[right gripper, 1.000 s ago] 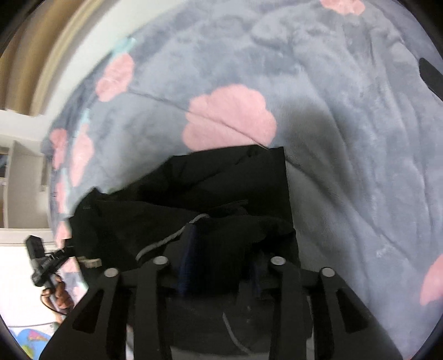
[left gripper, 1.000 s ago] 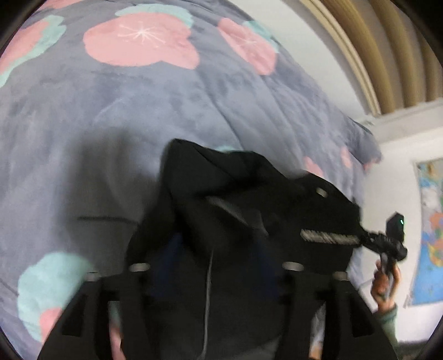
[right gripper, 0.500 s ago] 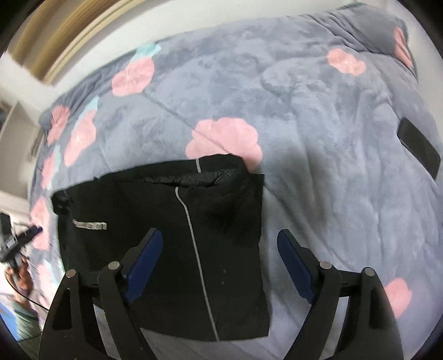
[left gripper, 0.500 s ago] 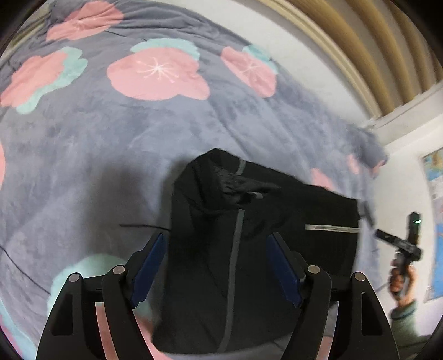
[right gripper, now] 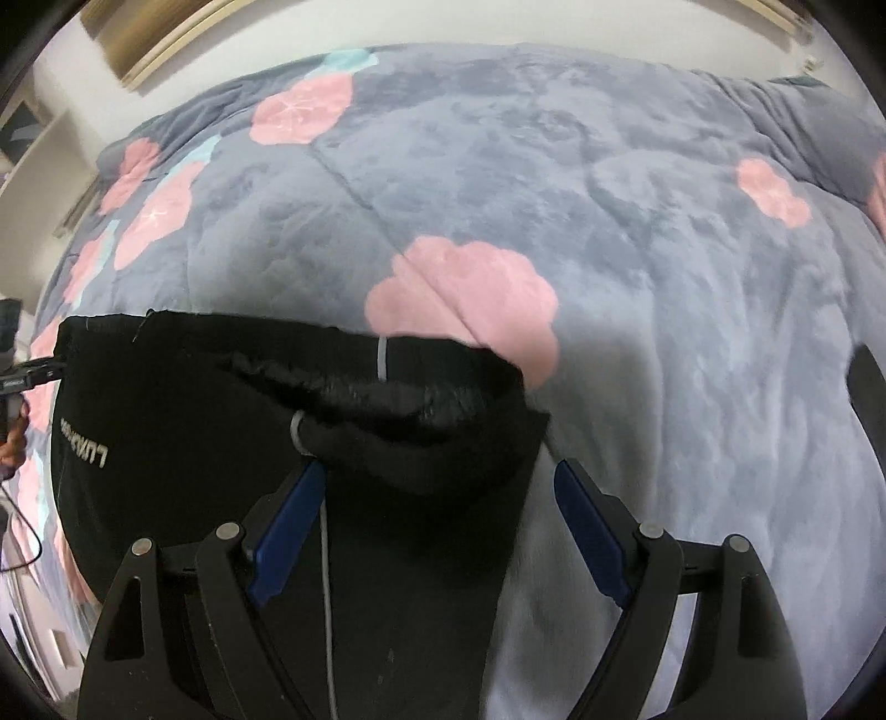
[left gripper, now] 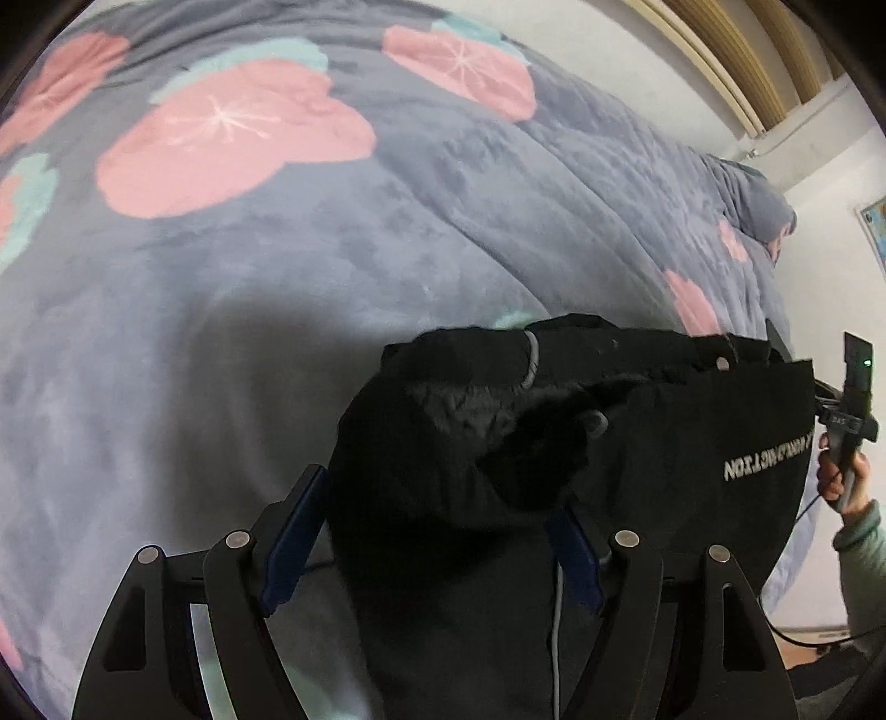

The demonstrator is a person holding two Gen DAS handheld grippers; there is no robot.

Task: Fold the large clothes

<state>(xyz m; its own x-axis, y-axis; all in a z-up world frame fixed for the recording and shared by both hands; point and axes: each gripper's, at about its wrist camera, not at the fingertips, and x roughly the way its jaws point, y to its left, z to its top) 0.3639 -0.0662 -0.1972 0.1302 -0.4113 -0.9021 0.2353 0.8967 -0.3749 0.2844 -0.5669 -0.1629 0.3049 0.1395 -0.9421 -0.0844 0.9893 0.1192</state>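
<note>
**Black garment folded on the flowered bed**

A grey blanket point(right gripper: 637, 232) with pink and teal flowers covers the bed, under a white wall point(left gripper: 637, 61) and tan curtains point(left gripper: 775, 50). The black garment point(left gripper: 664, 443) lies folded near the bed's near edge. The left tongs point(left gripper: 437, 531) and right tongs point(right gripper: 437, 515) both stand wide apart, straddling the cloth, gripping nothing.

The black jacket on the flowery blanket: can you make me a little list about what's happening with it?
garment: black jacket with grey zip line, lying on blanket
surface: grey fleece blanket with pink flowers
lettering: white print near one edge
left gripper: open, fabric between its blue pads
right gripper: open, over jacket edge
fold: top edge lumpy, not flat yet
</note>
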